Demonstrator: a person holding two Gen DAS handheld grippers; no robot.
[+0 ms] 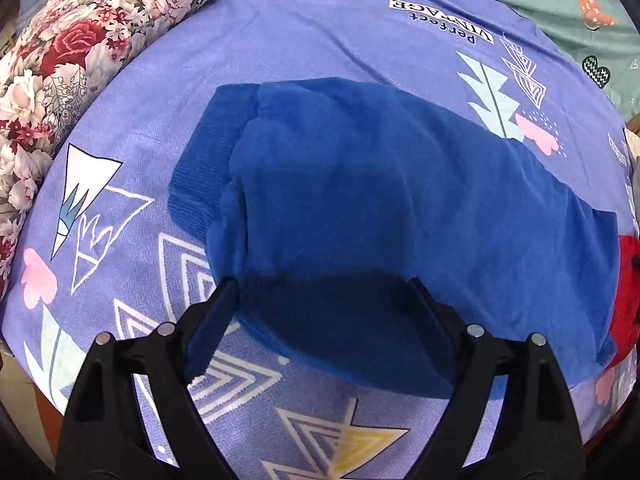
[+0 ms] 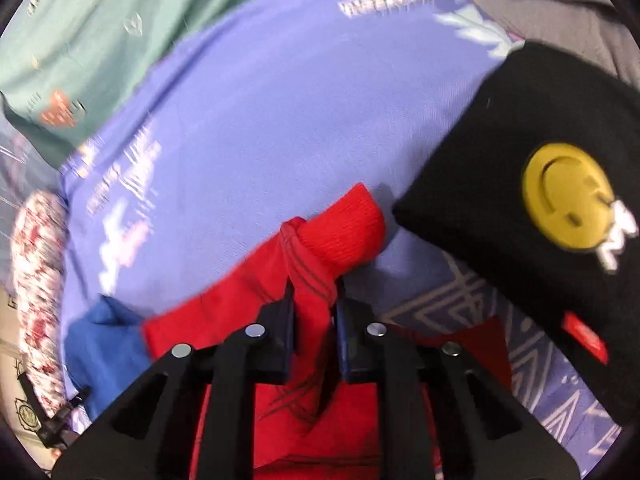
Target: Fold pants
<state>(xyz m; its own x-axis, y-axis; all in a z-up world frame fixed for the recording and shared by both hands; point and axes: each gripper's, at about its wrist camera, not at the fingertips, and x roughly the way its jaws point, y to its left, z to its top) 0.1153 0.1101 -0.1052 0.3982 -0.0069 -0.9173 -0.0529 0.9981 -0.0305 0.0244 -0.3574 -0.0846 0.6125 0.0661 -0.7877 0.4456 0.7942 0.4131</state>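
Observation:
Blue fleece pants [image 1: 360,208] lie folded on the purple patterned bedsheet [image 1: 280,32], ribbed cuff at the left. My left gripper [image 1: 320,300] is open just above their near edge, holding nothing. My right gripper [image 2: 314,308] is shut on red pants [image 2: 312,280], pinching bunched fabric near the ribbed red cuff [image 2: 344,228], which is lifted off the sheet [image 2: 280,120]. A corner of the blue pants [image 2: 100,340] shows at the lower left of the right wrist view. A bit of red fabric [image 1: 628,280] shows at the right edge of the left wrist view.
A folded black garment with a yellow smiley patch [image 2: 540,200] lies right of the red pants. A floral quilt [image 1: 60,60] lies along the left. A green sheet [image 1: 560,0] lies at the back, and grey cloth [image 2: 560,0] at the far right.

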